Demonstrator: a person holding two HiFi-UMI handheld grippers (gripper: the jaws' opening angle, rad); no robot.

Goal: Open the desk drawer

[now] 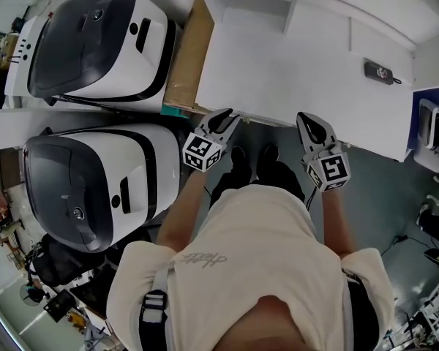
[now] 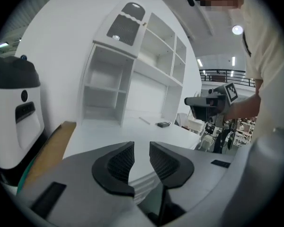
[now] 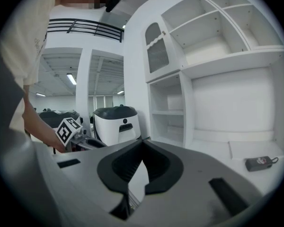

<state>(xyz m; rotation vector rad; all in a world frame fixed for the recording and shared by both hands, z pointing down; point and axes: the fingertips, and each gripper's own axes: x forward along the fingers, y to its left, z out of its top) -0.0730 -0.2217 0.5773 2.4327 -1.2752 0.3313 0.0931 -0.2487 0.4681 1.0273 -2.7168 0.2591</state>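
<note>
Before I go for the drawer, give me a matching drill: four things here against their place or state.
1 left tool
2 right tool
3 small dark handheld device
4 brown cardboard sheet

a beside the end of the white desk
b jaws together
c jaws slightly apart, empty
d lying on the desk top

Pairs: 1-c; 2-b; 3-d; 4-a

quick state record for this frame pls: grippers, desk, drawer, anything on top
left gripper: fingers apart, nothing between them
right gripper: fingers closed tip to tip, empty
position: both held near the front edge of the desk, gripping nothing
desk top: small dark device near the right end
beside desk: cardboard leaning at its left side
drawer: not visible in any view; no sign that it is open
</note>
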